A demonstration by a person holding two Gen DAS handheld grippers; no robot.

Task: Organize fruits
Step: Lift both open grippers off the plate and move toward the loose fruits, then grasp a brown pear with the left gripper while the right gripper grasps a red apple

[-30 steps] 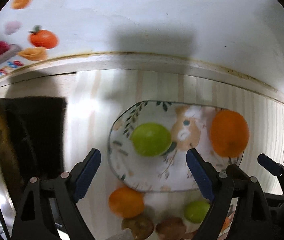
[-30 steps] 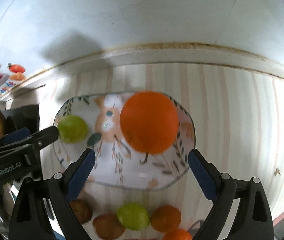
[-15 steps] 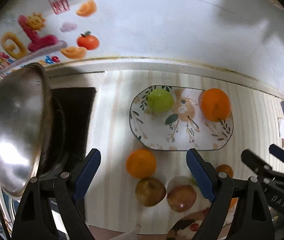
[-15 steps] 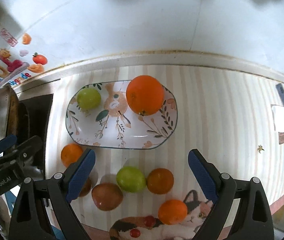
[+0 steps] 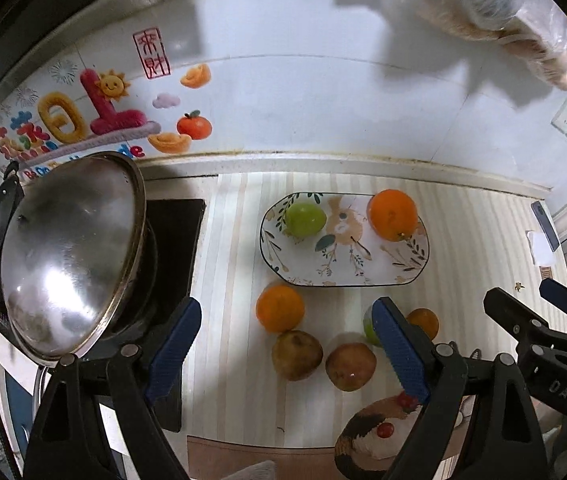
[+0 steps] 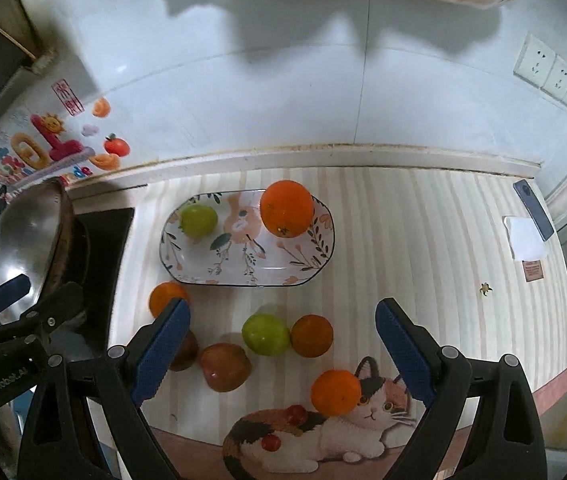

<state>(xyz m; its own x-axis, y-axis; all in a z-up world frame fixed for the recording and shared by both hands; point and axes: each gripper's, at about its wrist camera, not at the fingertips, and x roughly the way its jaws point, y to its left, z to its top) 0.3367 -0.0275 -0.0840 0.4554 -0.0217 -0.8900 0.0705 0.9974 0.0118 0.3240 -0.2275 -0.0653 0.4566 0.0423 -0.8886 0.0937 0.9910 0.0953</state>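
Note:
A floral oval plate (image 5: 347, 276) (image 6: 243, 276) lies on the striped counter and holds a green apple (image 5: 305, 219) (image 6: 198, 221) at its left and a large orange (image 5: 393, 215) (image 6: 287, 209) at its right. In front of the plate lie loose fruits: oranges (image 5: 280, 307) (image 6: 311, 335) (image 6: 335, 392), a green apple (image 6: 265, 334) and brown fruits (image 5: 296, 355) (image 5: 350, 367) (image 6: 225, 366). My left gripper (image 5: 285, 354) and my right gripper (image 6: 281, 354) are both open and empty, held high above the loose fruits.
A steel wok lid (image 5: 71, 248) (image 6: 23, 236) leans on the black stove at the left. A cat picture on the mat (image 6: 323, 436) lies at the counter's front edge. A phone and papers (image 6: 531, 228) lie at the right. A plastic bag (image 5: 503, 8) hangs on the wall.
Both grippers have pulled back and up from the plate, leaving the orange and green apple on it. The loose fruits, stove and wall have come into view.

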